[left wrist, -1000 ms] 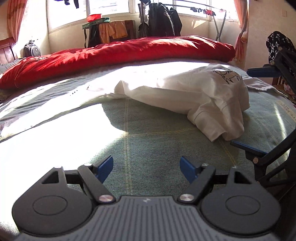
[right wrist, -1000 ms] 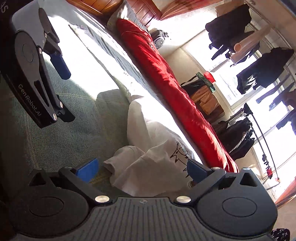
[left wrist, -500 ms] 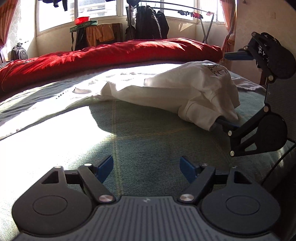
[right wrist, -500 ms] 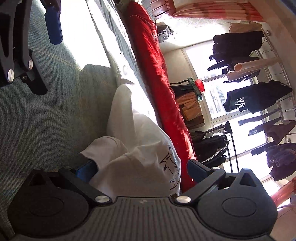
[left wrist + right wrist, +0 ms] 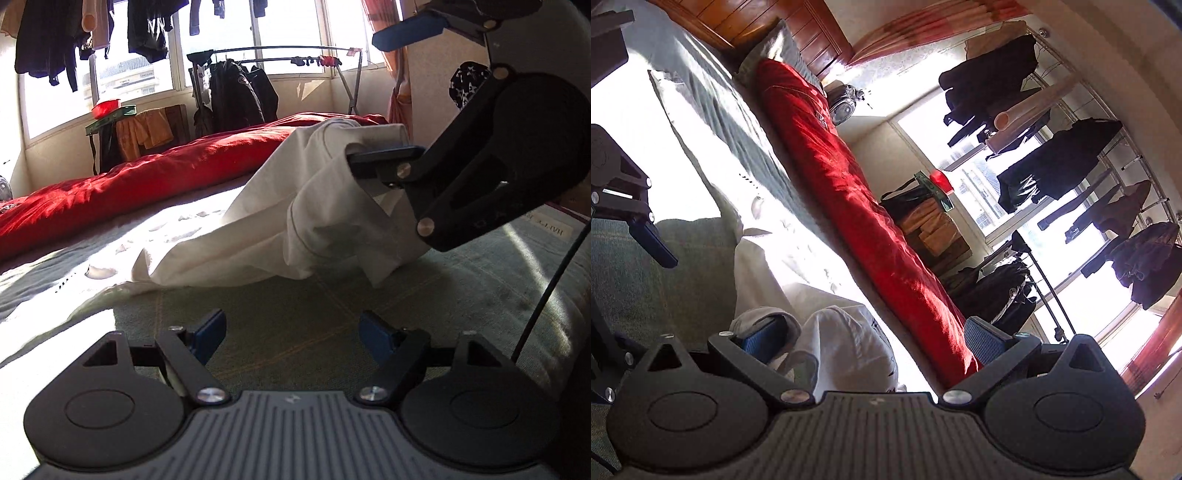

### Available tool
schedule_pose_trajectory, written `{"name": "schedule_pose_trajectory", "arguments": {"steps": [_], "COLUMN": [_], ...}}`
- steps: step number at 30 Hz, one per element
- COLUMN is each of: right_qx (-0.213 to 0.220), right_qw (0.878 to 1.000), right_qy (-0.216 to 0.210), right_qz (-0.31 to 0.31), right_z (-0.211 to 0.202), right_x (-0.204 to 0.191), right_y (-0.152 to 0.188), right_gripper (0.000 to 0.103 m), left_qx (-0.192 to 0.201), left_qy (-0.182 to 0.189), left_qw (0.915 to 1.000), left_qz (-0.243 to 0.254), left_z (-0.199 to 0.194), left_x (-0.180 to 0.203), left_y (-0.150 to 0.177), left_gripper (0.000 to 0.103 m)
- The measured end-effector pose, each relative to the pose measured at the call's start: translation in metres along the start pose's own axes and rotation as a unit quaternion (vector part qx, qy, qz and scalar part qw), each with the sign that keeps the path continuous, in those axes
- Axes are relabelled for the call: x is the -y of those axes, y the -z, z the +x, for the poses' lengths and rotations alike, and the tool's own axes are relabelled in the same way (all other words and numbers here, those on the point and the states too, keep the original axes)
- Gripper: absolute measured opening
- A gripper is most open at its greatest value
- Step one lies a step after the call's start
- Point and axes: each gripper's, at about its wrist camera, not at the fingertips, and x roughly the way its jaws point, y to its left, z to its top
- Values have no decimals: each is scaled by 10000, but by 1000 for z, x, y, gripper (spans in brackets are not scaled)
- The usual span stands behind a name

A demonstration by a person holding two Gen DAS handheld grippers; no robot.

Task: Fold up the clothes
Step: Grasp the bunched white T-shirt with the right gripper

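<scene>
L gripper (image 5: 291,332) sits low over the green bedspread (image 5: 295,321), pointing a bit downward toward the window; jaws wide apart, nothing between them, blue pads clear of the cloth. The white shirt (image 5: 258,221) lies just ahead of it, not touching.

R gripper (image 5: 875,338) is rolled on its side, so the bed runs diagonally across its view. Jaws spread wide. The shirt (image 5: 846,332) bulges up between them, and a fold is draped over the lower-left finger (image 5: 764,334); the other finger (image 5: 986,338) stands free against the red duvet (image 5: 849,206). Pads don't press the cloth together, so it's hooked rather than pinched.

L view only: R gripper (image 5: 399,88) from outside, upper right, one blue-tipped finger up near the top edge, the other poked into a shirt fold. That end of the shirt is raised off the bedspread and the rest trails down to the left, onto the sunlit sheet. Black cable (image 5: 546,288) runs down at right. Red duvet (image 5: 147,184) lies behind the shirt.

R view only: wooden headboard (image 5: 798,33) at the top, dark clothes (image 5: 1052,162) hanging on a rail at the window, a bit of black print on the shirt front, and L gripper (image 5: 646,240) at the left edge, only one blue finger visible there.
</scene>
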Motion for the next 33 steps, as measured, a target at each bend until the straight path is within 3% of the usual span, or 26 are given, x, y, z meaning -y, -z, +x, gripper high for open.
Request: {"name": "schedule_pose_trajectory", "arguments": {"steps": [4,7,18,28,33], "right_qx": [0,27,-169,-614,-745], "right_qw": [9996,9982,9968,9919,9939], "right_qy": [-209,-428,-410,-686,-149], "right_qz": [175,430,672,878,804], "right_z": [1,-3,-27,7,38], "right_x": [5,8,25,-10,-30], "right_y": [-2,-3,28,53,54], "right_gripper": [103,103,103,103,103], "left_qx": [424,549,840,1091,1076], "left_qy": [-431,-394,-597,-1041,-983], "left_qw": [9965,9947,9944,9868,9876], "left_qz": [574,770,-225,-597,-582], "left_z": [22,35,8,-6,1], "left_x": [14,20,-26,-70,-77], "left_y": [-6,-10,-17,-40,-54], "left_gripper": [80,79,80,80,80]}}
